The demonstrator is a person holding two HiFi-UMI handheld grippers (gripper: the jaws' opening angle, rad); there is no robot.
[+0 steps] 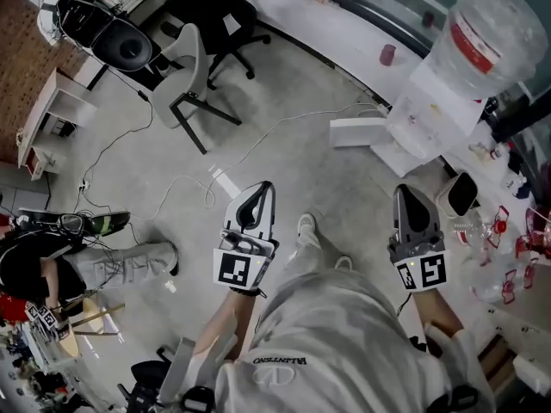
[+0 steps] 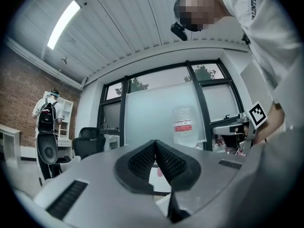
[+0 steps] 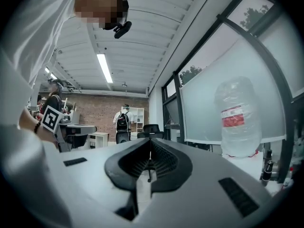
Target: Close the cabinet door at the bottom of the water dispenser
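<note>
The white water dispenser (image 1: 428, 114) stands at the upper right of the head view, with a big clear bottle (image 1: 482, 33) on top. A white panel (image 1: 357, 132), apparently its open bottom cabinet door, sticks out to the left at floor level. My left gripper (image 1: 258, 198) and right gripper (image 1: 411, 198) are held level above the floor, well short of the dispenser. Both are shut with nothing between the jaws. The bottle (image 2: 185, 125) shows far off beyond the left gripper (image 2: 156, 144). It also appears as the bottle (image 3: 237, 118) to the right of the right gripper (image 3: 150, 144).
A grey chair (image 1: 185, 71) and a black office chair (image 1: 219, 15) stand at the upper left. Cables (image 1: 172, 188) run across the floor. A person with a backpack (image 1: 86, 15) is far left, another person (image 1: 52, 261) sits lower left. A cluttered table (image 1: 508, 239) lies at right.
</note>
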